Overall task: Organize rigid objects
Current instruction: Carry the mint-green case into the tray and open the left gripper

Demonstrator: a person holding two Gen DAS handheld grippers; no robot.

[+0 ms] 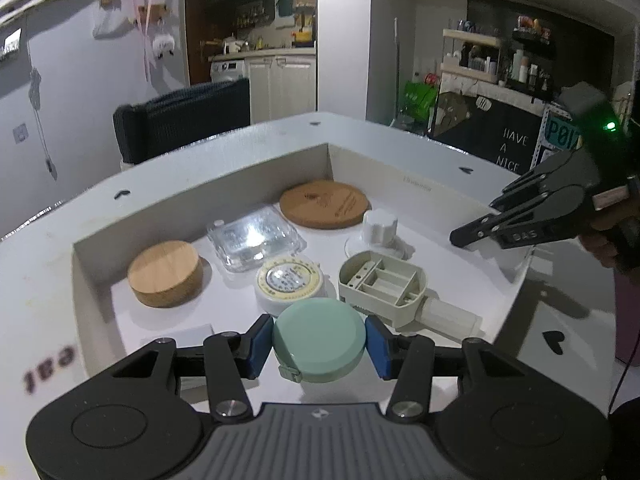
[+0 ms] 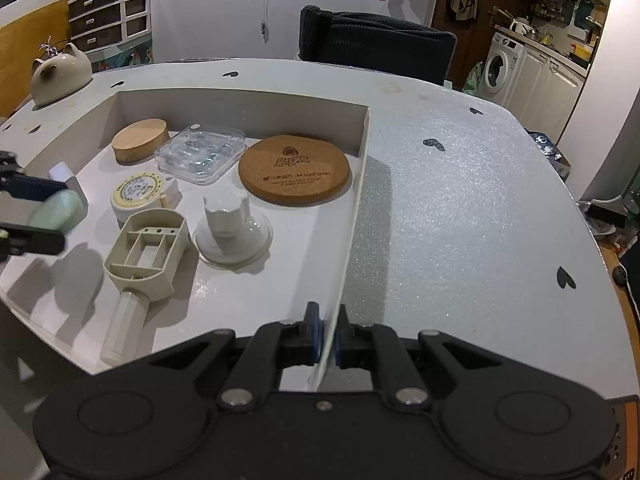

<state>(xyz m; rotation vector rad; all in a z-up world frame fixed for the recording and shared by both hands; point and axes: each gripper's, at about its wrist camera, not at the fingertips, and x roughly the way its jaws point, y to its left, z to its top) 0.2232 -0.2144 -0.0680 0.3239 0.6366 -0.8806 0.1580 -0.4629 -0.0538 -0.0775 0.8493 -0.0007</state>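
Six items are already laid in the tray (image 2: 360, 168), its wall pinched by the right gripper (image 2: 328, 340), while a green disc (image 1: 319, 339), seemingly last, is clamped in the left gripper (image 1: 319, 344).

Room setting. A white table top (image 2: 460, 184) printed with small dark hearts fills the near field. Beyond its far edge stands a dark ribbed chair back (image 2: 376, 46). On the far left, a white drawer unit (image 2: 108, 12) sits against an orange-brown wall, with a cat-shaped ceramic pot (image 2: 60, 74) on the table corner. On the far right, a kitchen alcove holds a washing machine (image 2: 500, 68) and white cabinets (image 2: 548, 80). The far wall (image 2: 208, 4) is plain white. Lighting is dim, indoor.
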